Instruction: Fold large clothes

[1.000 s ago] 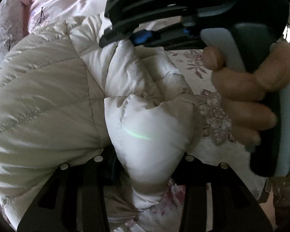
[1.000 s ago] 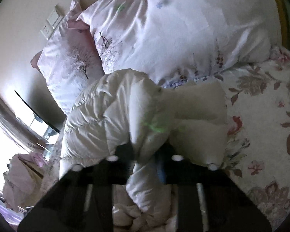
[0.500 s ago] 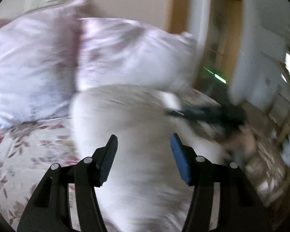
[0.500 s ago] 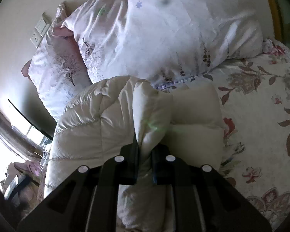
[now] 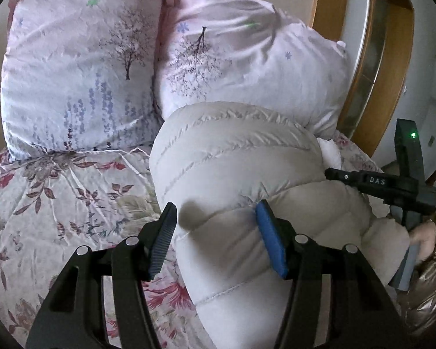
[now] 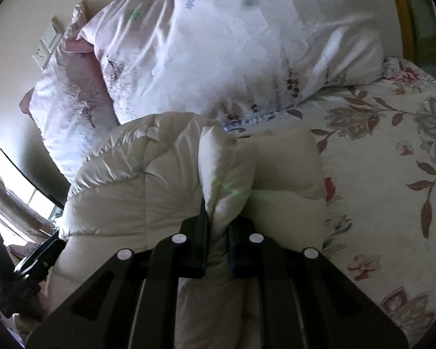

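A cream quilted puffer jacket lies bunched on the floral bedspread, its top against the pillows. My left gripper hovers over the jacket's near part, open, its blue pads apart and pressing on nothing. In the right wrist view my right gripper is shut on a puffy upright fold of the jacket. The left wrist view shows the right gripper at the jacket's right edge with a hand on its handle. At the lower left of the right wrist view is the left gripper.
Two pale pink pillows with tree prints lean at the head of the bed. A wooden frame stands to the right of them. Wall switches sit behind the pillows. Bare bedspread spreads right of the jacket.
The left gripper has let go of the jacket fold, opened and drawn back, so its view swung up to the pillows. The right gripper stays shut on its fold, slightly lower.
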Demonstrator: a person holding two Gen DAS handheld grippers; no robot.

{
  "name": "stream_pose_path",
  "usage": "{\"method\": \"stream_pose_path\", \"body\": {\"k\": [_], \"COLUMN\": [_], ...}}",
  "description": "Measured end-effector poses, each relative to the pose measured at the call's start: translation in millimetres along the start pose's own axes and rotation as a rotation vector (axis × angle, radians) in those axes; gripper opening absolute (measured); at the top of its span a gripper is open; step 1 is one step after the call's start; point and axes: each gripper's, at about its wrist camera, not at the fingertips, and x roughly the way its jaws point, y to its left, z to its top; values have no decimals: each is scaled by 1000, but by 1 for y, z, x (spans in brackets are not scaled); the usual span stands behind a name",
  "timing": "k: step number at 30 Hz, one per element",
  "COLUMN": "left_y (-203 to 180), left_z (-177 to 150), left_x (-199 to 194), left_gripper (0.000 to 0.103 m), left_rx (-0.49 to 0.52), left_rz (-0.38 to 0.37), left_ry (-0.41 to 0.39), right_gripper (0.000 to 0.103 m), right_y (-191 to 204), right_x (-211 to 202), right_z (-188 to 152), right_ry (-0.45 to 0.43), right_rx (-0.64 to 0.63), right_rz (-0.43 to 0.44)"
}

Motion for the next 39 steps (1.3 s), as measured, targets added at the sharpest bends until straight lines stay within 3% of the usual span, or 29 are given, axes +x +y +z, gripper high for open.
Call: {"method": "stream_pose_path", "body": {"k": [6,14,26,31,32,34,39], "left_y": [-12,-11,1,2,3,4,3], "left_z": [1,-2,-9,-8,-7,-7,-7], "left_x": [18,34,55,54,54,54,54], "left_gripper": [59,62,68,69,69,69,70], "left_rx": [34,43,1,-4,-6,-10,-10], "left_rz": [14,4,-30,-21,-21,-22,-12], "left_ry": [33,65,105,122,124,129,134], "right_gripper": [11,11,14,35,36,48,53], "right_y": [-14,-24,-43,-41,-43,-48,-44], "right_x": [7,13,25,-9,-20,-40,-74], "right_z": [-3,-4,1,5,5,2,-18], "right_ry": [7,20,82,49,38,29,76], "right_rx": [16,33,115,94,106,131,117], "right_rz": [-47,-48,42,9,24,68,189]}}
